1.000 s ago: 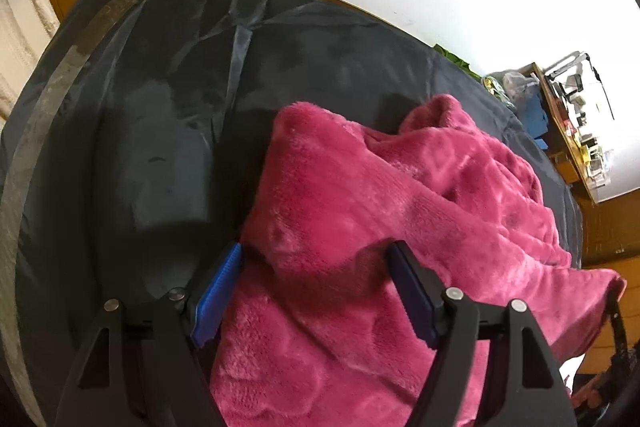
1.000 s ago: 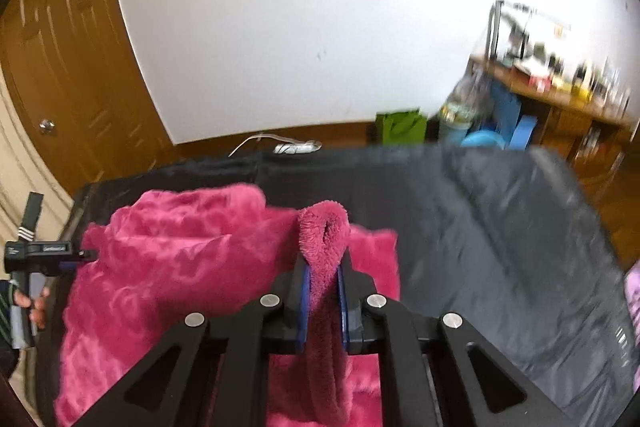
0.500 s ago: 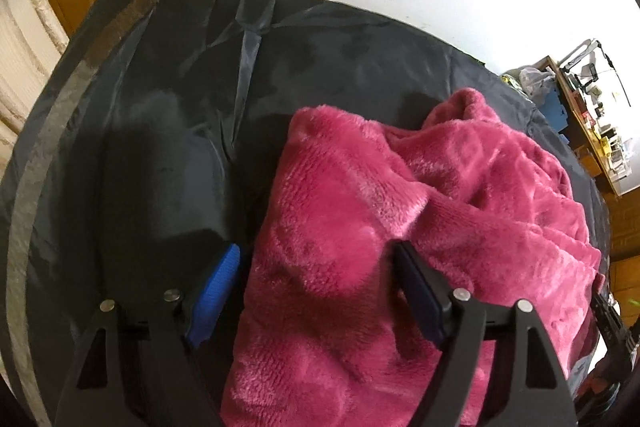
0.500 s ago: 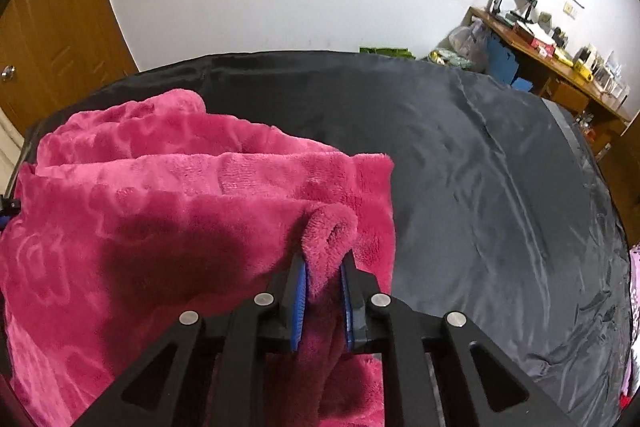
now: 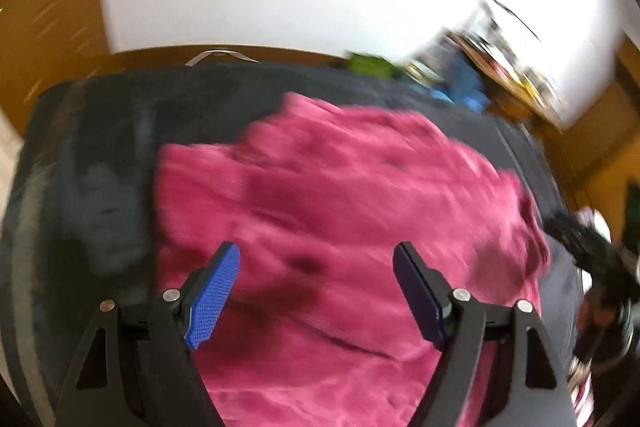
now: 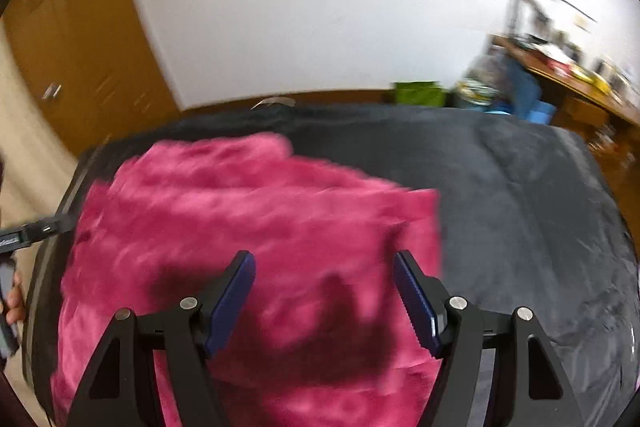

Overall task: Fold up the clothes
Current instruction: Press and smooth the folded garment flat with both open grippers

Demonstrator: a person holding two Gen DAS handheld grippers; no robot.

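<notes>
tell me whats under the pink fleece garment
The pink fleece garment lies on a dark cloth-covered surface that shows around its edges. Whatever lies directly beneath the fleece is covered and cannot be seen.

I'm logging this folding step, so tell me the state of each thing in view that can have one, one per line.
pink fleece garment: lying loose in a rumpled heap on the dark sheet, not gripped by either gripper.
left gripper: open, hovering above the garment, nothing between the pads.
right gripper: jaws opening, clear of the fleece, nothing pinched.
dark sheet: spread over the surface, wrinkled.
wooden door: closed.
</notes>
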